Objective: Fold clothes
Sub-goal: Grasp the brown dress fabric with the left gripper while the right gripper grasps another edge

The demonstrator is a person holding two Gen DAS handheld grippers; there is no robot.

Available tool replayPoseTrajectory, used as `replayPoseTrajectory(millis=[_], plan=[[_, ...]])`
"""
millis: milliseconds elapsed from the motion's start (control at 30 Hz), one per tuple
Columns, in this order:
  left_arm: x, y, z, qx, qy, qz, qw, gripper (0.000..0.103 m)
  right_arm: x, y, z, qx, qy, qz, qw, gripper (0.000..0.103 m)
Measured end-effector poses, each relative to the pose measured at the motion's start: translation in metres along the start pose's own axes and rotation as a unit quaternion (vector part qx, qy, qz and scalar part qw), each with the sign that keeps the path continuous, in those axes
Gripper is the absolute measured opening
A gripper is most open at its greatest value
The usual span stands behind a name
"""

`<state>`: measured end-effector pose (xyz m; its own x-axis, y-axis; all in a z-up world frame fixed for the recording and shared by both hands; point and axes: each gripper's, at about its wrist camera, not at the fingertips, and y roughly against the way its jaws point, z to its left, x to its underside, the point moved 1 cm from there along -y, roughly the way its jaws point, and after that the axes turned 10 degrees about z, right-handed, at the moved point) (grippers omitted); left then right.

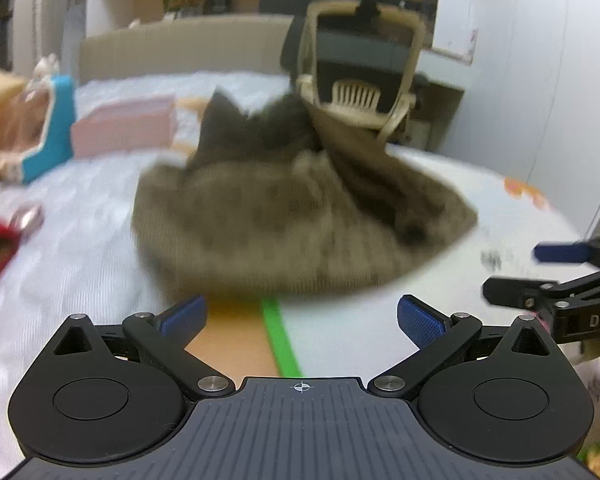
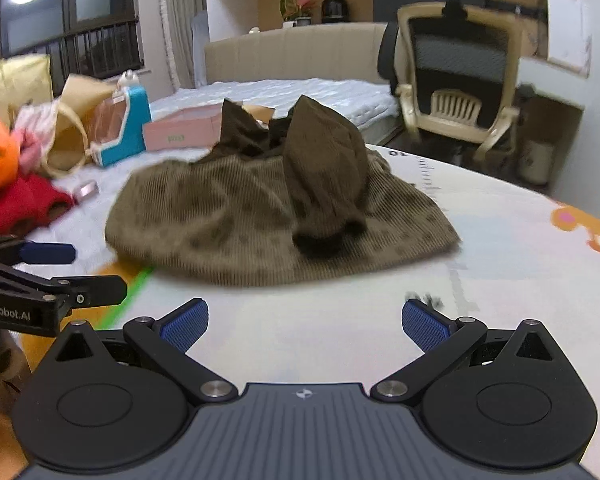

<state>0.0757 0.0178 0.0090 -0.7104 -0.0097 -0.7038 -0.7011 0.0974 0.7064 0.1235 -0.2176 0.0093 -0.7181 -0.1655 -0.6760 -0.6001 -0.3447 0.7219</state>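
We have both tools up off the cloth here. The left gripper [image 1: 300, 318], black arms with blue ribbed pads, has its jaws spread wide with nothing between them, and under the gap we see an orange patch and a bright green stripe [image 1: 280, 336] on the white play mat [image 1: 440, 184]. The right gripper [image 2: 305, 322] is the same story: blue pads far apart, nothing in its hold, bare mat beneath.

Straight ahead of both lies the olive-brown corduroy garment [image 2: 236, 216], crumpled in a low heap on the mat. A darker brown part of it stands up in two peaks at the back, and a dark fold droops forward over the ribbed cloth on the right side. In the left wrist view the same heap [image 1: 284, 216] is blurred, so we cannot read its folds there. Neither gripper touches it; the near hem sits just beyond the fingertips.

We can see each tool from the other's camera: the right one enters at the right edge of the left view, the left one at the left edge of the right view, both beside the garment's near corners.

Behind the heap there is a white quilted mattress [image 2: 292, 92], a flat pink box [image 2: 184, 130], a blue-and-clear toy case [image 2: 120, 124], red knitted pieces [image 2: 28, 204] and a beige office chair [image 2: 456, 80].
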Motion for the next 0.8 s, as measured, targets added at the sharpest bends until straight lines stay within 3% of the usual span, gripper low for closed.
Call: replayPoseTrajectory(millis=[167,267,367,533,600,700,767,800], plan=[[-0.062,-0.028,0.017,0.012,-0.009,-0.034,0.9993,0.103,-0.046,-0.052,-0.027,-0.109,-0.056,-0.002,0.992,0.103],[-0.083,-0.064,0.033,0.054,0.030,0.023,0.9978,0.103,-0.054,-0.078,-0.035,-0.111,-0.086,0.023,0.990,0.103],[-0.083,-0.089,0.043,0.076,0.045,0.061,0.9942,0.103,-0.056,-0.100,-0.042,-0.116,-0.115,0.054,0.985,0.103],[-0.075,-0.116,0.058,0.116,0.074,0.120,0.9832,0.103,-0.052,-0.106,-0.048,-0.126,-0.153,0.046,0.979,0.103],[-0.072,-0.120,0.061,0.126,0.076,0.132,0.9803,0.103,-0.056,-0.109,-0.043,-0.117,-0.137,0.060,0.982,0.103],[-0.075,-0.122,0.061,0.130,0.066,0.149,0.9781,0.103,-0.066,-0.114,-0.031,-0.107,-0.065,0.097,0.987,0.103],[-0.077,-0.123,0.059,0.131,0.041,0.163,0.9771,0.103,-0.073,-0.112,-0.029,-0.114,-0.040,0.120,0.985,0.103],[-0.079,-0.119,0.060,0.141,0.037,0.168,0.9749,0.103,-0.078,-0.105,-0.028,-0.106,-0.023,0.107,0.988,0.103]])
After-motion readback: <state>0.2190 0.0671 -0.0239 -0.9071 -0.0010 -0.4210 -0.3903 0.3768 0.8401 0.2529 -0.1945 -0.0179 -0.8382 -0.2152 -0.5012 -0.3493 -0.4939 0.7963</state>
